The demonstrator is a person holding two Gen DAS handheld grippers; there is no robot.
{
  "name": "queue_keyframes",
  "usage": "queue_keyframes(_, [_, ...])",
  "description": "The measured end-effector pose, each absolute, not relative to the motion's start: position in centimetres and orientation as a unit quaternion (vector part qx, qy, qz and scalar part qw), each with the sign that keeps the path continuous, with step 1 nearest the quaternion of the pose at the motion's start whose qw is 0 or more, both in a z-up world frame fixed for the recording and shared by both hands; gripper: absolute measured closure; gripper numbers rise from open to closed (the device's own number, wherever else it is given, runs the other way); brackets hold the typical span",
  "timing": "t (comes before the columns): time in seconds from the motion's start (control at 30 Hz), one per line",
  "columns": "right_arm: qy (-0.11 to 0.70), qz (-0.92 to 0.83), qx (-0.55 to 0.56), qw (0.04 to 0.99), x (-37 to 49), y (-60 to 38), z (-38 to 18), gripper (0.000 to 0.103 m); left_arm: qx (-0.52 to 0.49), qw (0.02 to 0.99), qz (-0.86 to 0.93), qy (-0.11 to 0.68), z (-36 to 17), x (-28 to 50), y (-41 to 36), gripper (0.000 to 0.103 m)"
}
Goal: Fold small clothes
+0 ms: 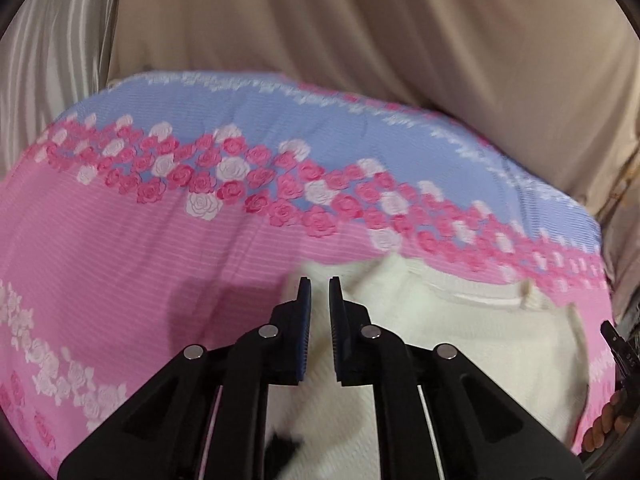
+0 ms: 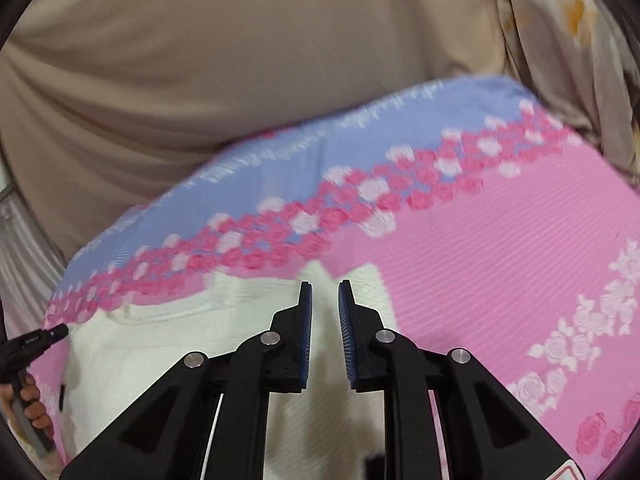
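My left fingers and right fingers stand narrow over the white garment at lower centre; whether they pinch cloth I cannot tell. It lies on the pink rose-print bedspread. I'd grip both corners evenly and lift together.

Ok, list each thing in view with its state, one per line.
white garment: spread on the bedsheet, not folded yet
left gripper: jaws nearly closed over the garment's edge, grip unclear
right gripper: jaws narrowly apart over the garment, grip unclear
floral bedsheet: spread flat
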State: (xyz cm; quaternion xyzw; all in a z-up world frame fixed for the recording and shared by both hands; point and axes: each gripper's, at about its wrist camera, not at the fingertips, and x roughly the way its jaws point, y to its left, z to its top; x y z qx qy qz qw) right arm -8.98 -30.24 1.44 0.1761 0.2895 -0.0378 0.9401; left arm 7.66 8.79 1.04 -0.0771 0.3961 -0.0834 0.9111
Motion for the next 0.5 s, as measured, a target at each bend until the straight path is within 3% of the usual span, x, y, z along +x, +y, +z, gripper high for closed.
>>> queue_keyframes(0.13, [0.341, 0.113, 0.123, 0.925, -10.6, -20.4, 0.5, 0.082, -0.045, 0.908, -0.170, 0.380, 2.9, 1.7, 4.5, 0.094])
queue_keyframes(0.23, [0.394, 0.189, 0.090, 0.895, -11.6, -14.2, -2.9, 0.083, -0.004, 0.885, -0.207, 0.416, 0.1, -1.1, 0.6, 0.091])
queue_keyframes(0.27, [0.402, 0.186, 0.072, 0.893, -12.0, -13.4, -3.8, 0.088, 0.013, 0.880, -0.201, 0.430, -1.5, -1.8, -0.1, 0.091])
queue_keyframes(0.37, [0.425, 0.148, 0.062, 0.891, -13.9, -15.6, -6.0, 0.097, 0.035, 0.872, -0.164, 0.460, -4.8, -2.8, 1.0, 0.091])
queue_keyframes(0.5, [0.430, 0.050, 0.118, 0.894, -17.9, -24.6, -6.2, 0.100, 0.007, 0.870, -0.107, 0.481, -5.9, -4.1, 7.3, 0.095])
